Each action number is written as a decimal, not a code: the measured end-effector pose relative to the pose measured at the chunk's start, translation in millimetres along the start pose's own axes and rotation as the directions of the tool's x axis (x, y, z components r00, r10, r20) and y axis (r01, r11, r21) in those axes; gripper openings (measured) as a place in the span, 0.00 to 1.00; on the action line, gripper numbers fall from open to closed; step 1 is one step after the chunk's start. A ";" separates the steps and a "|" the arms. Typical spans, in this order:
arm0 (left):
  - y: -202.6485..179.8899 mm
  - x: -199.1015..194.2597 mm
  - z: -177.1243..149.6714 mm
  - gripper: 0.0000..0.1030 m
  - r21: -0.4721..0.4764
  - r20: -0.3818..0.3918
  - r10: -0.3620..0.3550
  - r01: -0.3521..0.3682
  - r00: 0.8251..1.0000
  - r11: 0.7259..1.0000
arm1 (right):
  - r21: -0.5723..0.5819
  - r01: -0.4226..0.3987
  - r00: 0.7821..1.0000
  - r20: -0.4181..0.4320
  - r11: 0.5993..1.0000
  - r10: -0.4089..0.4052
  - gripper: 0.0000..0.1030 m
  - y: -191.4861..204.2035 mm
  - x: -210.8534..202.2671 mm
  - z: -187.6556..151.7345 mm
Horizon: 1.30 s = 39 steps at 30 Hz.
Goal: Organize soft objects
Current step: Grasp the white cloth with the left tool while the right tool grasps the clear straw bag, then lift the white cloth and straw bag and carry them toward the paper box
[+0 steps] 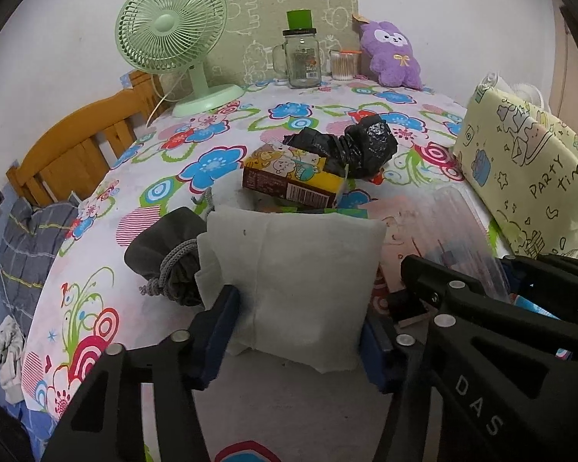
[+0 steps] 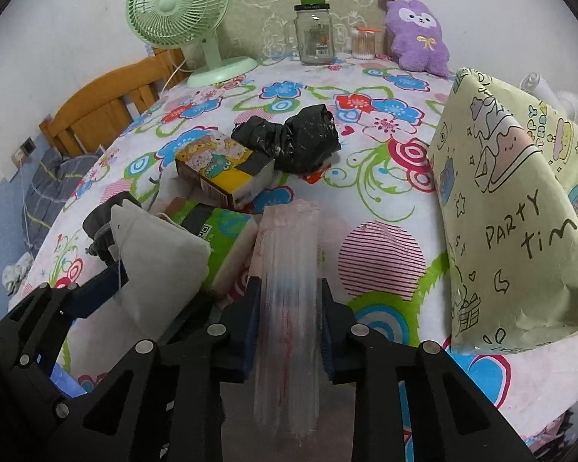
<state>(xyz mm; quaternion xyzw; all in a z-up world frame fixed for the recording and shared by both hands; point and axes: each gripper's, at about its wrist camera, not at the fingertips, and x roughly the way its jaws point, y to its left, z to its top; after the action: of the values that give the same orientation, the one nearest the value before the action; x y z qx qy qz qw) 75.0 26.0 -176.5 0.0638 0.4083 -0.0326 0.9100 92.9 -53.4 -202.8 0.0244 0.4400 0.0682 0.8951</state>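
A table covered in a flowered cloth (image 2: 381,208) fills both views, set against a pale wall (image 1: 77,19). At its far edge stand a green fan (image 1: 173,34), a glass jar (image 1: 302,59), a small tub of cotton swabs (image 1: 343,64) and a purple plush (image 1: 393,56), with a printed green board (image 1: 258,19) propped behind them. A wooden chair (image 1: 77,150) sits off the far left corner, and blue-grey checked fabric (image 1: 27,238) hangs below the left edge.

Toward the table's middle lie a crumpled black bag (image 2: 289,140) and a cartoon-printed box (image 2: 223,169), touching. A yellow gift-wrapped parcel (image 2: 508,208) stands along the right edge.

The left gripper (image 1: 294,331) is closed onto a small white pillow (image 1: 293,281), one blue pad on each side, near the table's near edge. A grey drawstring pouch (image 1: 165,250) lies just left of the pillow, touching it. A green tissue pack (image 2: 223,238) lies between the pillow and the right gripper.

The right gripper (image 2: 289,323) is clamped on a clear plastic sleeve (image 2: 289,269) with pink print, which runs forward between the jaws over the near part of the table.
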 end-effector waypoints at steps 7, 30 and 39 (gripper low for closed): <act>-2.0 -2.5 2.6 0.41 -0.005 0.004 -0.008 0.008 1.000 1.000 | -0.001 0.005 1.000 0.014 1.000 -0.005 0.22 -1.9 -3.3 2.2; -2.9 -49.7 40.6 0.32 -0.064 0.089 -0.038 0.044 0.995 0.997 | 0.013 -0.006 0.992 0.123 1.000 0.004 0.22 -2.7 -56.9 33.5; -5.9 -73.9 71.5 0.33 -0.062 0.161 -0.056 0.067 0.985 0.996 | 0.015 0.015 0.978 0.209 1.000 -0.018 0.22 -7.0 -91.1 57.3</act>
<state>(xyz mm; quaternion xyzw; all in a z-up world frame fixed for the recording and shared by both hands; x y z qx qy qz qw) 78.1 10.4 -74.8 0.0177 0.3372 -0.0518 0.9398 84.0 -72.4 -97.0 0.0336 0.3440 0.0548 0.9368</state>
